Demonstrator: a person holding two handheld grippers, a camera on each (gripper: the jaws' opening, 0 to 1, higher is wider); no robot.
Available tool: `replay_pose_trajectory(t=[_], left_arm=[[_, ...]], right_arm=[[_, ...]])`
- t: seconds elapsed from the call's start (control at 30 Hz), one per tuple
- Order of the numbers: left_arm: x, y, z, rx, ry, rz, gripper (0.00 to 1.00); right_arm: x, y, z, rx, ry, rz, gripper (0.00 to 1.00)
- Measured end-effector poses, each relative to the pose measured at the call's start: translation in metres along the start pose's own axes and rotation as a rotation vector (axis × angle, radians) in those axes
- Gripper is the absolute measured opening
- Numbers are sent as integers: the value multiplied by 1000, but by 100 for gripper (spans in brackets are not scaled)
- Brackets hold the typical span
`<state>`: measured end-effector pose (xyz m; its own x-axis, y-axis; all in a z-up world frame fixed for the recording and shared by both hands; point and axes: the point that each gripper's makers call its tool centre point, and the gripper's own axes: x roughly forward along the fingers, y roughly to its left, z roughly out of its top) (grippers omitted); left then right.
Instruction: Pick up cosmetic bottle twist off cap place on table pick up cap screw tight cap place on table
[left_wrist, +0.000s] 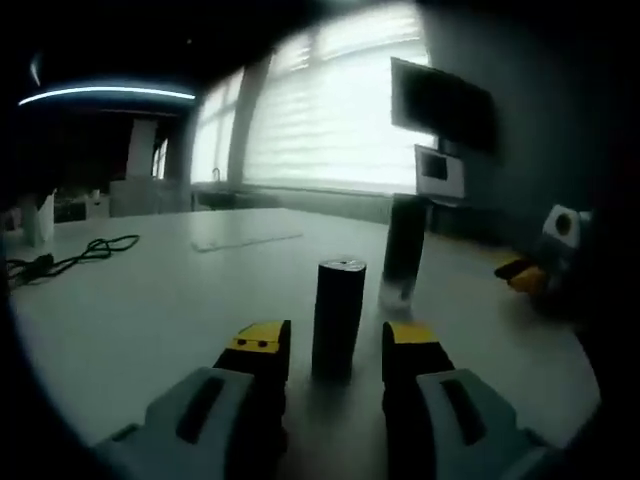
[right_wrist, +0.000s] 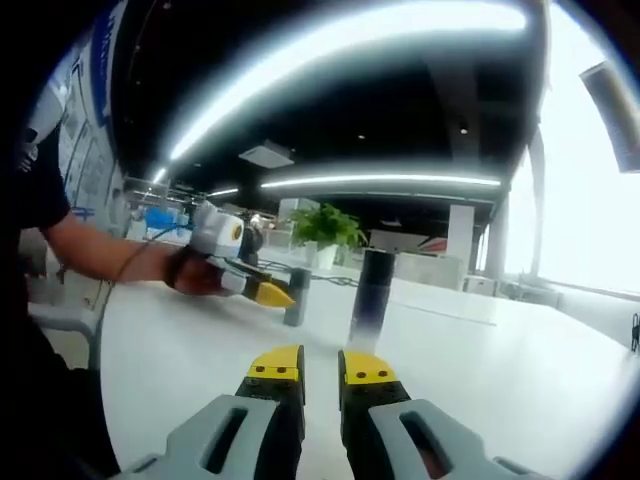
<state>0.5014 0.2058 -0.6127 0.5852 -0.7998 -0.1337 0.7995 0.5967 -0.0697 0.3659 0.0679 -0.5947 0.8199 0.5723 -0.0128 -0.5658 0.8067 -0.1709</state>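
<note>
Dark cylindrical cap (left_wrist: 338, 315) upright on the white surface (left_wrist: 150, 310), taller dark cosmetic bottle (left_wrist: 405, 250) upright just behind

It was an open-plan office: a long white desk (left_wrist: 150, 300), blinded windows (left_wrist: 330, 110), a wall-mounted screen (left_wrist: 440, 100), strip ceiling lights (right_wrist: 380, 181) and a potted plant (right_wrist: 325, 228) in the background showed it.

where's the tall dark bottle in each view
left gripper view: the tall dark bottle stands on the white table, right of centre, behind the short dark cylinder that sits between the left tongs.
right gripper view: the bottle stands at centre, ahead of the right tongs.
shared landmark: the short cylinder, left of the bottle here, at the yellow tips of the left tongs.
</note>
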Motion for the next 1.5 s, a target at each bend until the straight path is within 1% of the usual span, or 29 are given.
replay_pose_trajectory(t=[0.07,0.13,0.2,0.33,0.4,0.5,0.57,0.63,0.8,1.0,1.13,1.23,1.37,1.43,1.5], left_arm=[[3,-2,0,-2,-5,-20,28],[5,-5,-3,-6,4,-39,27],[8,-4,-6,8,18,-37,27],[10,-3,-3,15,14,-38,25],[12,-5,-6,12,33,-48,21],[11,-8,-2,16,15,-53,19],[10,-9,2,4,-5,-54,15],[10,-9,2,0,-6,-50,12],[8,-12,1,-3,-9,-39,11],[4,-22,1,18,-8,-48,10],[-1,-38,0,72,-5,-74,10],[-4,-50,-1,92,-5,-95,9],[-6,-48,0,89,-5,-110,9],[-10,-52,-1,77,-2,-120,9],[-13,-58,-1,92,-4,-126,9]], right_arm=[[0,0,0,0,1,0,7],[0,0,-1,-3,2,1,7],[1,0,-1,-3,4,3,7],[1,0,-2,-4,6,5,7],[1,0,-2,-3,6,4,7],[1,0,-2,-5,7,3,7],[1,0,-2,-5,7,4,7],[1,0,-2,-7,7,3,7],[1,0,-2,-10,7,1,7],[1,0,-1,-10,7,1,7],[1,0,-1,-11,7,2,7],[1,1,-1,-11,6,4,7],[1,1,-1,-13,6,6,7],[1,1,-1,-13,5,6,7],[1,1,-1,-14,5,7,7]])
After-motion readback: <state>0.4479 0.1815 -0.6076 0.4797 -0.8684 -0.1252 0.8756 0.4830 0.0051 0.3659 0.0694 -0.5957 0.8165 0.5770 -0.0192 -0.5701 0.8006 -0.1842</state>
